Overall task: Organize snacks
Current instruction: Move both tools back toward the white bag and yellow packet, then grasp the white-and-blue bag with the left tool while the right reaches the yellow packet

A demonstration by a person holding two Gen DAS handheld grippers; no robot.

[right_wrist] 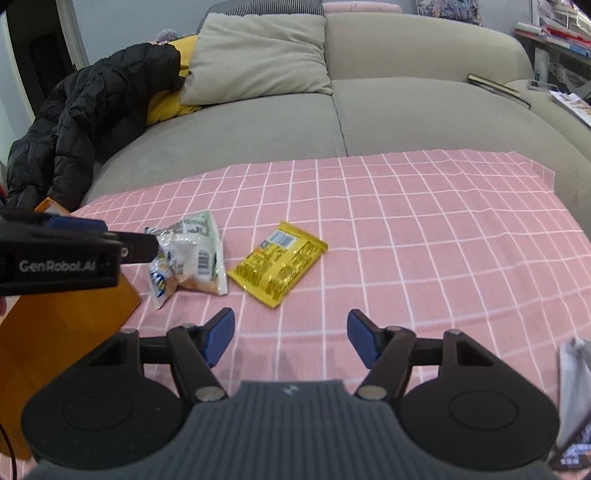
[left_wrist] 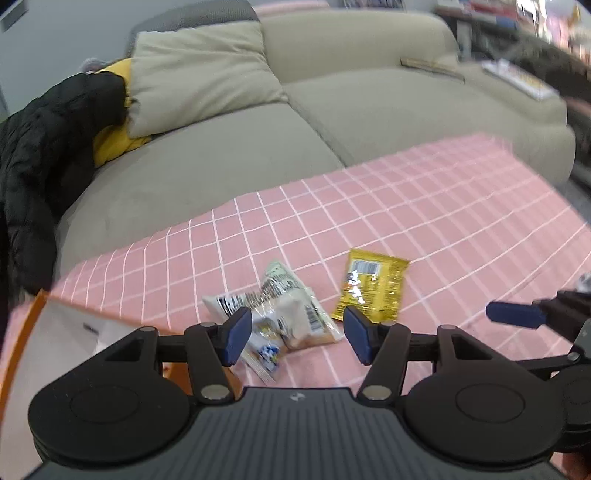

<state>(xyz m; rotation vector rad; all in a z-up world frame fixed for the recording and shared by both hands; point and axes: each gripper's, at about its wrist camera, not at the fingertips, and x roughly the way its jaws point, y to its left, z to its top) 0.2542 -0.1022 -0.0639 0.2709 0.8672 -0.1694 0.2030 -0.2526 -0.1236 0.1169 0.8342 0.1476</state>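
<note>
Home living room, beige sofa (right_wrist: 406, 110), cushion (right_wrist: 258, 55), black jacket (right_wrist: 92, 110), pink checked cloth (right_wrist: 406, 221)

Your left tool (left_wrist: 295, 334) covers the near corners of the white snack packets (left_wrist: 280, 317), and their print is too smeared by motion blur to read. The orange box (right_wrist: 55, 354) runs off the left edge in both views, your left tool crossing its top in the right wrist view. A packet (right_wrist: 574, 391) at the right edge is cut off; type undetermined.

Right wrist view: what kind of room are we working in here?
Likely a home living room: a beige sofa with a cushion, a black jacket dumped on it, and cluttered shelves behind.
</note>
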